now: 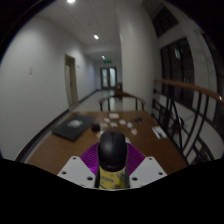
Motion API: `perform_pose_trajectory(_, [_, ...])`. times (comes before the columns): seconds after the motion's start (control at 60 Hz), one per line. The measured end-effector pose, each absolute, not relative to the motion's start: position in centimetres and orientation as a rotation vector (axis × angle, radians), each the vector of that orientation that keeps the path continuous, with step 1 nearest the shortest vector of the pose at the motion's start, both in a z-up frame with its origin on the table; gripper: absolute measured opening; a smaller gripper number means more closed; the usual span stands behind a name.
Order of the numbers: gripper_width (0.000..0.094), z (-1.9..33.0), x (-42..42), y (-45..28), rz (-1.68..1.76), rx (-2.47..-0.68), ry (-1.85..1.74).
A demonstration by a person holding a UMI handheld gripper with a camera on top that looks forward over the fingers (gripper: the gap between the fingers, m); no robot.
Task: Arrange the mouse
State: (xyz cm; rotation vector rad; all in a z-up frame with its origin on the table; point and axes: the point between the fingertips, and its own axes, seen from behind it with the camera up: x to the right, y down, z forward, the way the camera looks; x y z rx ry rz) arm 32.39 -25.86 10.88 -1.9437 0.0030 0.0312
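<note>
A black computer mouse (112, 150) sits between my two fingers, held above the brown table (60, 148). My gripper (112, 168) is shut on the mouse: the purple pads (92, 158) press against both its sides. A yellow patterned part shows below the mouse between the fingers. The mouse's front points away from me toward the far end of the table.
A dark flat pad or notebook (71, 128) lies on the table ahead to the left. Small white items (113, 121) and a white object (159, 131) lie farther ahead and to the right. Chairs (172, 118) stand along the right side; a corridor runs beyond.
</note>
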Motion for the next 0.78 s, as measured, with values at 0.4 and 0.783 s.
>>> perform_pose_trajectory(0.4, [0.0452, -3.4, 37.4, -29.7, -0.033, -2.196, -0.057])
perform_pose_trajectory(0.783, [0.0855, 0.4, 41.3, -39.2, 0.125, -2.112, -0.045])
